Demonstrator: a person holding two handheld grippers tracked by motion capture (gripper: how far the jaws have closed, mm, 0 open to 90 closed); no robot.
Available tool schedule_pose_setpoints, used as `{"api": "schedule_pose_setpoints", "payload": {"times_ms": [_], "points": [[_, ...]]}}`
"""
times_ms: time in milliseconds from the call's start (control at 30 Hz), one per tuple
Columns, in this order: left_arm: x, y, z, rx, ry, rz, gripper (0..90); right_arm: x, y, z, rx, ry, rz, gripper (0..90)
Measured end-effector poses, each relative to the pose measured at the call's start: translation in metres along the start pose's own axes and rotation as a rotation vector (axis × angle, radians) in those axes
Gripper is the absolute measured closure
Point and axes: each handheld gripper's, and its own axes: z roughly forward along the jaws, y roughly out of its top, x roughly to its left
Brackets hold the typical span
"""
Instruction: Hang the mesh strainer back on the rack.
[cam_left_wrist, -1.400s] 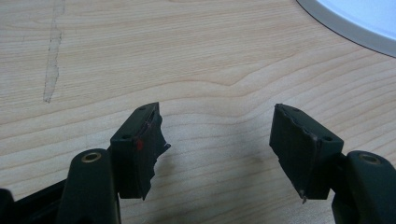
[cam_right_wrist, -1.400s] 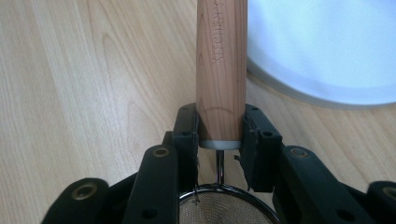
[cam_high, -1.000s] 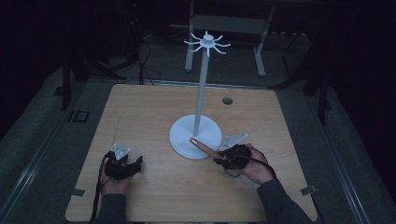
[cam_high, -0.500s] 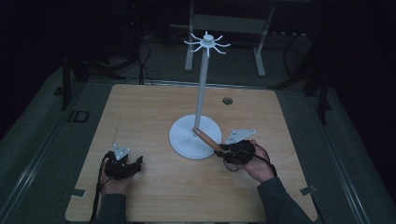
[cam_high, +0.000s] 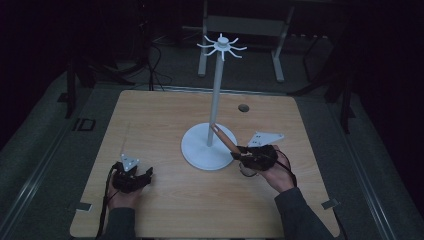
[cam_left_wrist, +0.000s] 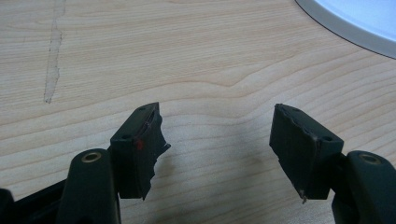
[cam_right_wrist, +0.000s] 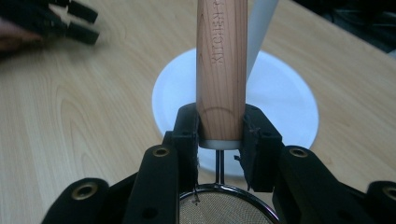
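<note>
A white stand rises mid-table: a round base (cam_high: 196, 150), a thin pole (cam_high: 215, 95) and a ring of hooks (cam_high: 221, 46) on top. My right gripper (cam_high: 240, 155) is shut on the wooden handle (cam_high: 223, 137) of a small mesh strainer, and the handle slants up-left toward the pole. In the right gripper view the jaws (cam_right_wrist: 219, 135) clamp the handle (cam_right_wrist: 221, 60) near its metal collar, with the mesh bowl (cam_right_wrist: 224, 207) below them and the base (cam_right_wrist: 285, 98) behind. My left gripper (cam_high: 145, 176) rests open at the front left, its jaws (cam_left_wrist: 217, 135) holding nothing.
The wooden table (cam_high: 160, 120) has a small dark round hole (cam_high: 243, 107) at the back right. A grey scuff line (cam_left_wrist: 52, 70) marks the wood ahead of the left gripper. A metal frame (cam_high: 240, 25) stands behind the table in the dark.
My right gripper has lifted and shifted slightly right with the strainer, and the handle tip has risen toward the pole. The left gripper has stayed still.
</note>
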Motion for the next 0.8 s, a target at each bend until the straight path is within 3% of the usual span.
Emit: {"api": "schedule_pose_setpoints", "payload": {"times_ms": [200,233,800], "points": [[0.0,0.0,0.0,-0.001,0.0,-0.002,34.6,-0.006,0.004,-0.007,-0.056,-0.011,0.037,70.0],[0.0,0.0,0.0,0.0,0.001,0.0,34.6,-0.007,0.006,-0.009,-0.073,-0.03,0.042,70.1],[0.0,0.0,0.0,0.0,0.0,0.001,34.6,-0.01,0.026,-0.021,-0.207,-0.074,0.088,70.1]]}}
